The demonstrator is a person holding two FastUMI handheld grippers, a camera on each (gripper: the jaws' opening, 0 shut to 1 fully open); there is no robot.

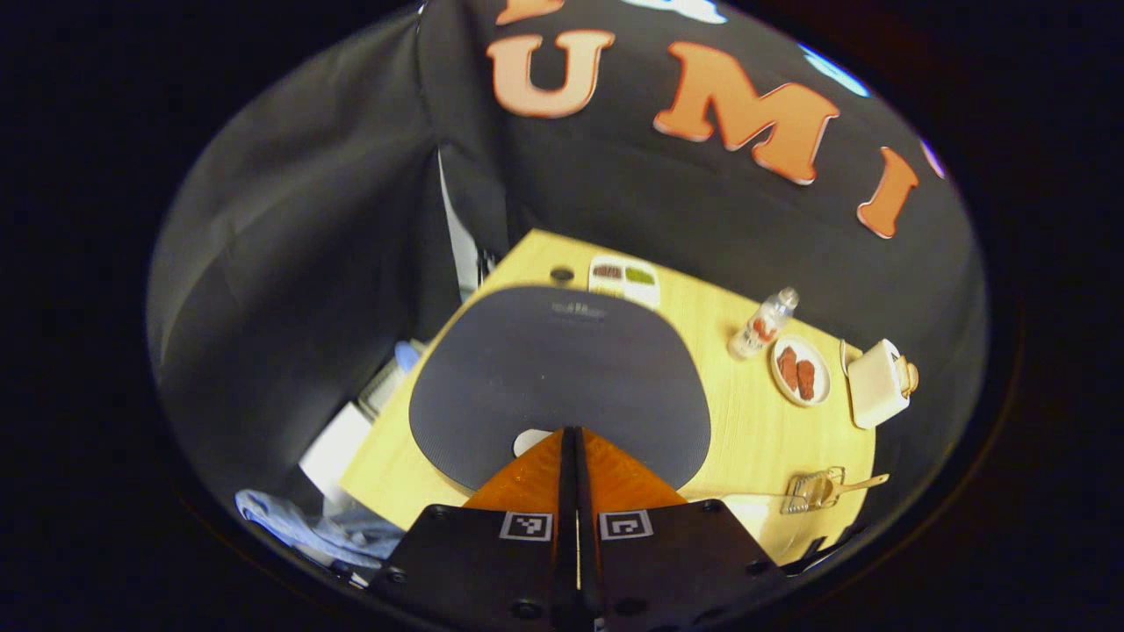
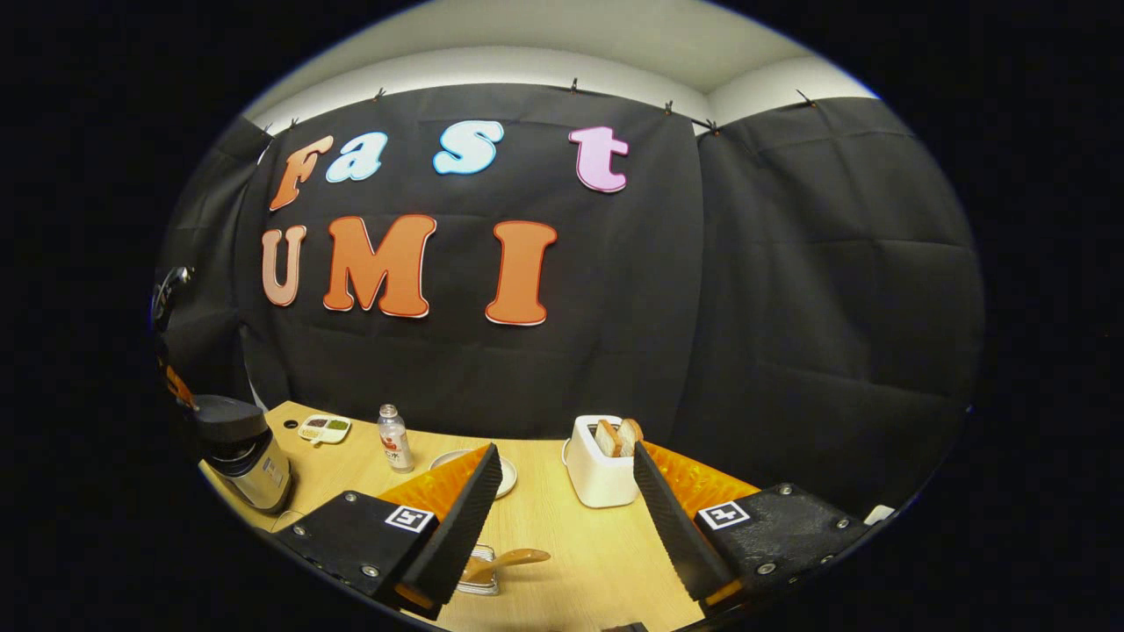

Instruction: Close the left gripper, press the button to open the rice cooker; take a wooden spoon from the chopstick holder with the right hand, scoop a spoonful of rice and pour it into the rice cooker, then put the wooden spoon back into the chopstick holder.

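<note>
Left gripper (image 1: 575, 439), fingers pressed together, hovers above the rice cooker (image 1: 562, 386) lid; button press is in hand; right gripper (image 2: 562, 491) spread over the wooden spoon (image 2: 509, 559) on the table (image 2: 562, 535).

Rice cooker (image 1: 562, 377) lid down

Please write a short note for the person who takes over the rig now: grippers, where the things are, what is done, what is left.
Left gripper: shut, empty, poised just above the front edge of the rice cooker, whose lid is down.
Right gripper: open, empty, above the table.
Wooden spoon: lying in the clear chopstick holder, below the right gripper.
Done: left gripper closed.
Left: press the button, take the spoon, scoop rice, pour it into the cooker, return the spoon.
</note>
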